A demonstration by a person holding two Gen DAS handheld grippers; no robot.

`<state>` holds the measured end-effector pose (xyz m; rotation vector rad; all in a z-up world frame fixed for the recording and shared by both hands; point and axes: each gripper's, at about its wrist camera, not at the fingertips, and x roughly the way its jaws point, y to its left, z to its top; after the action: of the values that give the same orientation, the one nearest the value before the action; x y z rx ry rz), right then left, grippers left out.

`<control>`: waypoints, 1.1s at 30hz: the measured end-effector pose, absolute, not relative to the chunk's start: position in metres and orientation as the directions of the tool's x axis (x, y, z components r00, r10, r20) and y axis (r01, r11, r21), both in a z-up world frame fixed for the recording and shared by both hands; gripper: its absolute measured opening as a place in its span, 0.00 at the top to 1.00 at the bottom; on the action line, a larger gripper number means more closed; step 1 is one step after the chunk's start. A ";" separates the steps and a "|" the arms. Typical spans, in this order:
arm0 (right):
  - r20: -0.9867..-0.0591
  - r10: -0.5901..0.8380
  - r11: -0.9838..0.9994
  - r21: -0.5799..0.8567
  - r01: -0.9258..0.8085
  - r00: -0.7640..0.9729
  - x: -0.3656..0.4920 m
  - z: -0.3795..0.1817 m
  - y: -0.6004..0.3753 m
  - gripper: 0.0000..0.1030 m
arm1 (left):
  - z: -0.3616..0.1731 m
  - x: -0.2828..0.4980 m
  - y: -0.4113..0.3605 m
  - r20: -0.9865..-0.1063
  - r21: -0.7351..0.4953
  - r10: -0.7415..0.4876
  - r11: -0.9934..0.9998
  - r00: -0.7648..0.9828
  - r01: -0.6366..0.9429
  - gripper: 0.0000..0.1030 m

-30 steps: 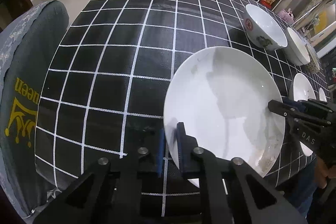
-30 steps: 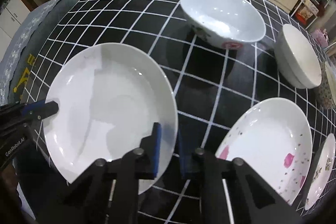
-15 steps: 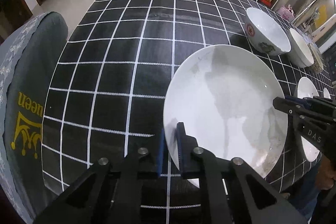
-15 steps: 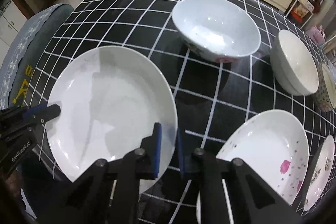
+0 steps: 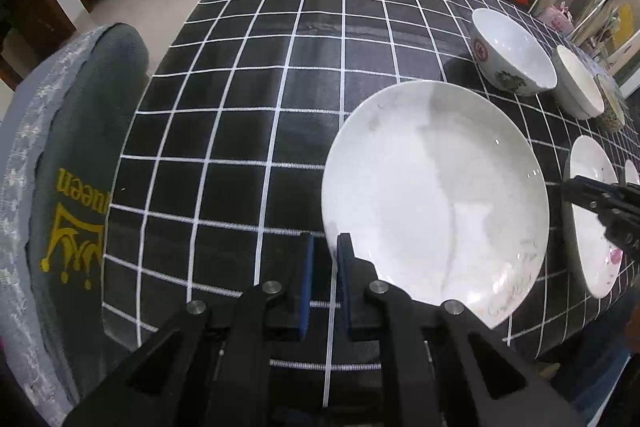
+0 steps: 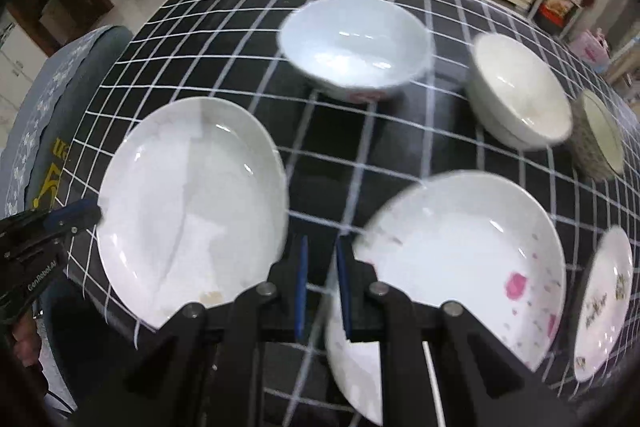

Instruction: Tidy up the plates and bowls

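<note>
- Left wrist view: the left hand-held gripper (image 5: 323,283) sits at bottom centre, its blue-padded fingers narrowly parted, with the near-left rim of the large plain white round plate (image 5: 434,201) just at the right pad; whether it pinches that rim, I cannot tell.
- The plate lies right of centre on the black bench with white grid lines (image 5: 256,99).
- Upper right, a white bowl with a red emblem (image 5: 510,53), then a plain cream bowl (image 5: 580,89) just beside it.
- At the right edge, the right hand-held gripper (image 5: 600,205) pokes in over a pink-speckled white plate (image 5: 592,231).
- Far left, a grey chair cover with yellow print (image 5: 72,195).
- Right wrist view: the right hand-held gripper (image 6: 322,287) at bottom centre, fingers slightly apart, empty, in the gap between the plain plate (image 6: 188,207) and the speckled plate (image 6: 460,267).
- A small floral plate (image 6: 604,303) sits at the right edge.
</note>
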<state>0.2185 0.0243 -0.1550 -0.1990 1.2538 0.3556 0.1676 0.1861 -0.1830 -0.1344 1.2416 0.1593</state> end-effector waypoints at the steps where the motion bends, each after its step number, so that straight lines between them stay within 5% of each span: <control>1: -0.952 0.149 0.932 0.046 -0.360 0.266 0.216 -0.153 0.019 0.83 | -0.181 0.165 0.184 -0.948 -0.018 0.044 0.981 0.315 -0.191 0.90; 33: -0.943 0.122 0.986 0.080 -0.145 0.311 0.194 -0.135 -0.153 0.83 | -0.157 0.200 -0.005 -0.935 -0.156 -0.181 0.982 0.304 0.106 0.90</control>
<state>0.1935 -0.1529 -0.1346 -0.0208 1.2424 0.1766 0.2003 -0.0049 -0.1567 -0.0687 1.2479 -0.1904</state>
